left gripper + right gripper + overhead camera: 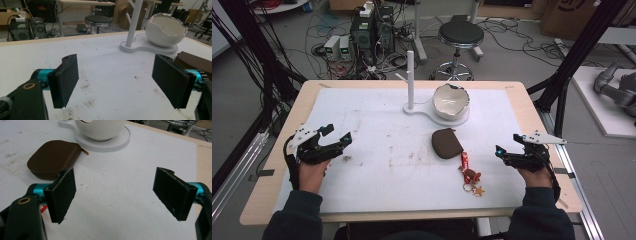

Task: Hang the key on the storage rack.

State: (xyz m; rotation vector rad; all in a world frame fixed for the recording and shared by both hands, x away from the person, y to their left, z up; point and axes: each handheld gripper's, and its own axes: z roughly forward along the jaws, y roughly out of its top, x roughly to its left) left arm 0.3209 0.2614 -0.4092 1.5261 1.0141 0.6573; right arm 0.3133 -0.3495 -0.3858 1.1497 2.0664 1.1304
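Observation:
My left gripper (338, 134) rests at the left of the white mat, jaws wide open with nothing between them; in the left gripper view (120, 83) bare mat lies between its pads. At the right side my right gripper (508, 145) is open and empty too (117, 197). A brown zipped pouch (447, 143) (53, 157) lies in the middle, ahead and left of the right gripper. A red keychain with charms (469, 175) lies just in front of the pouch. A white eggshell-shaped bowl (451, 101) (166, 30) (100, 128) sits on a white stand with an upright post (410, 80) (133, 22).
The white mat (382, 150) covers a wooden table (277, 145). Behind the table stand a black stool (460, 35), computer boxes (372, 30) and floor cables. Black frame posts (577, 55) rise at both sides. Dirt smudges mark the mat.

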